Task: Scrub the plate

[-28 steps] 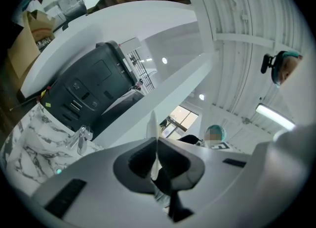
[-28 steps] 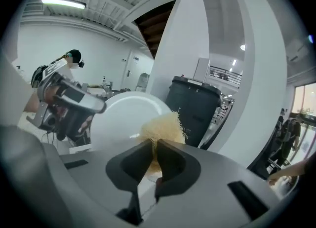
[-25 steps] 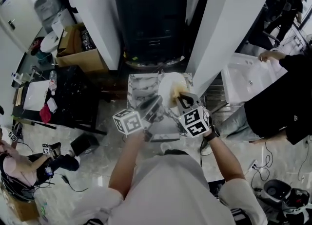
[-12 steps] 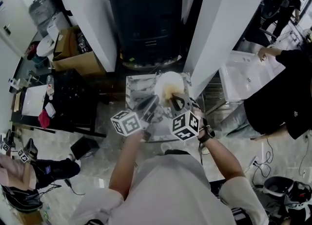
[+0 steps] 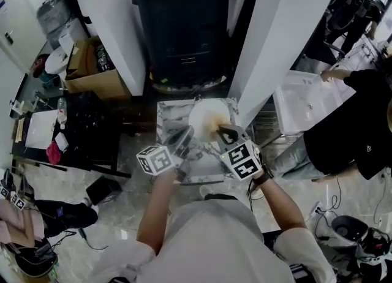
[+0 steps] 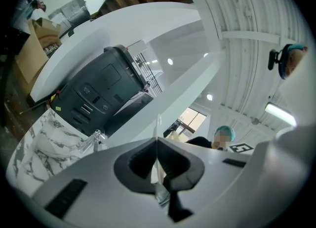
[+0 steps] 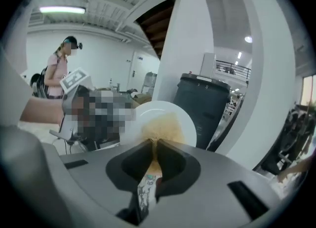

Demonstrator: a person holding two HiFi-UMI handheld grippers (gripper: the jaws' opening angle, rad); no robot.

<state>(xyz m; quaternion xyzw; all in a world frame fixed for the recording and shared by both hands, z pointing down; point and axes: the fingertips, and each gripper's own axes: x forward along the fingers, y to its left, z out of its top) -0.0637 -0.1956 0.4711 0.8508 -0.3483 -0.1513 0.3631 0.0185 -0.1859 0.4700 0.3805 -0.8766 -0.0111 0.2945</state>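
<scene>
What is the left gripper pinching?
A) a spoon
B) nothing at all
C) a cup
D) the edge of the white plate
D: in the left gripper view, the left gripper has its jaws shut on the thin rim of the white plate, which it holds edge-on.

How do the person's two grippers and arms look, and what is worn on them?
Both the left gripper and the right gripper have pale grey bodies, dark jaw pads, and a white cube with black square markers. The person wears a white short-sleeved shirt and a dark watch on the right wrist.
</scene>
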